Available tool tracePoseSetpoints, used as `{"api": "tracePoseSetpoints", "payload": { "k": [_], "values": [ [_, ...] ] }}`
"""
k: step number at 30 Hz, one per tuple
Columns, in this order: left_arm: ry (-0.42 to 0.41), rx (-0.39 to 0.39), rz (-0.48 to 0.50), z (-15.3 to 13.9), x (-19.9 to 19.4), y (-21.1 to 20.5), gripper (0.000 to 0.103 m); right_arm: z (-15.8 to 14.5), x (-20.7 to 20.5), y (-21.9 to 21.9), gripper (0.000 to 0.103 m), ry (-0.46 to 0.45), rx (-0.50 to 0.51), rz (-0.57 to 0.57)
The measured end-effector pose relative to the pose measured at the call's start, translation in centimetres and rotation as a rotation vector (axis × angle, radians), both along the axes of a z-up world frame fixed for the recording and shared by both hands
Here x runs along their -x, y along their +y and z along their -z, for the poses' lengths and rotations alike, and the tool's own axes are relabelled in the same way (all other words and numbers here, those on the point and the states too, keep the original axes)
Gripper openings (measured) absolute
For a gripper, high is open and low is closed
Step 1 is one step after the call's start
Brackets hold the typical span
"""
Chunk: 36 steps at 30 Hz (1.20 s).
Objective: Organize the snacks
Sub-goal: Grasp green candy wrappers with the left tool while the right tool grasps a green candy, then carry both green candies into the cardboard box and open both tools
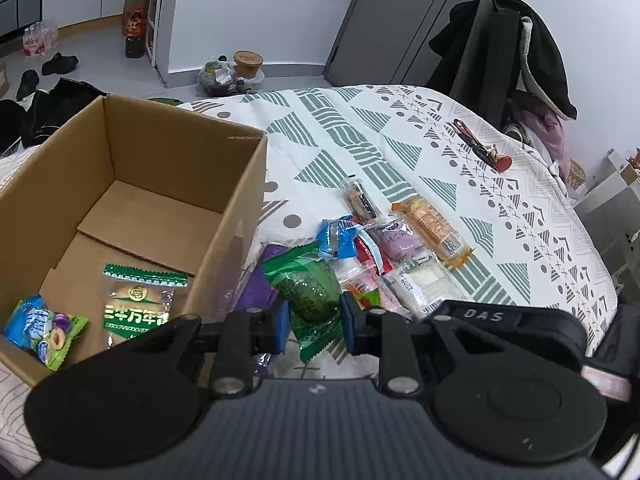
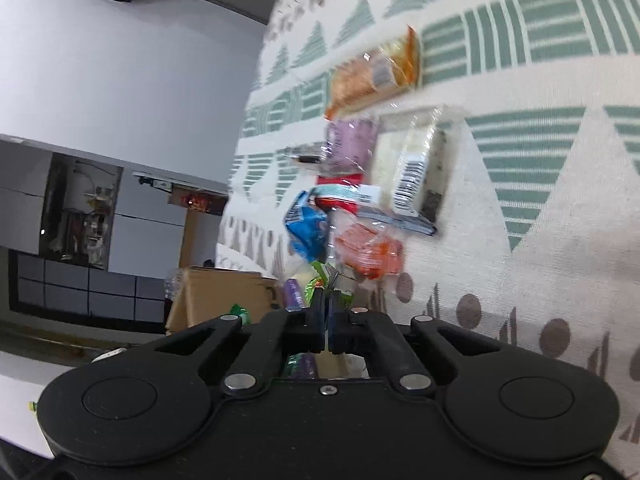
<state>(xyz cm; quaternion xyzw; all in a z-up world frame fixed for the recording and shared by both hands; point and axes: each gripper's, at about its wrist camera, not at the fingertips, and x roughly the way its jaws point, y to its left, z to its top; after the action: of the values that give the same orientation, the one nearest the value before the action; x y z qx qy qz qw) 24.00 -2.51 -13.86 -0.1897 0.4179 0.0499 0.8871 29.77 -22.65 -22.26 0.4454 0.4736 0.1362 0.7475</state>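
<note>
My left gripper (image 1: 314, 320) is shut on a green snack packet (image 1: 312, 292), its blue pads pressing both sides, just right of the open cardboard box (image 1: 224, 216). In the box lie a green-and-clear packet (image 1: 138, 304) and a blue-green plum packet (image 1: 44, 330). Beyond lies the snack pile: a blue packet (image 1: 336, 238), a purple one (image 1: 396, 240), a long orange one (image 1: 432, 228). In the right wrist view my right gripper (image 2: 326, 304) is shut, its tips at the clear edge of an orange packet (image 2: 368, 252); whether film is pinched I cannot tell.
A patterned tablecloth (image 1: 360, 140) covers the table, which ends close on the right. Dark scissors with a red piece (image 1: 476, 144) lie far back. A chair hung with coats (image 1: 504, 52) stands behind the table. A white barcode packet (image 2: 412, 168) sits in the pile.
</note>
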Motion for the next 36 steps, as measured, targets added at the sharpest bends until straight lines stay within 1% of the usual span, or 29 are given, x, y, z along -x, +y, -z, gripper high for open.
{"api": "tracePoseSetpoints", "payload": {
  "k": [6,17,27,36],
  "values": [
    [-0.006,-0.006,0.007,-0.8,0.7,0.1,0.026,-1.8,1.6,-1.7,0.0,-0.02,0.007,0.043],
    [-0.054,-0.007,0.011,-4.2,3.3,0.7,0.025,-6.5,3.8,-1.7,0.0,-0.155,0.003,0.017],
    [-0.093,-0.005,-0.011,-7.4,5.8,2.7,0.026,-9.7,5.7,0.1,0.0,-0.261,0.001,-0.041],
    [-0.11,-0.02,-0.051,-8.9,7.4,5.9,0.026,-10.8,6.5,2.2,0.0,-0.309,-0.014,-0.092]
  ]
}}
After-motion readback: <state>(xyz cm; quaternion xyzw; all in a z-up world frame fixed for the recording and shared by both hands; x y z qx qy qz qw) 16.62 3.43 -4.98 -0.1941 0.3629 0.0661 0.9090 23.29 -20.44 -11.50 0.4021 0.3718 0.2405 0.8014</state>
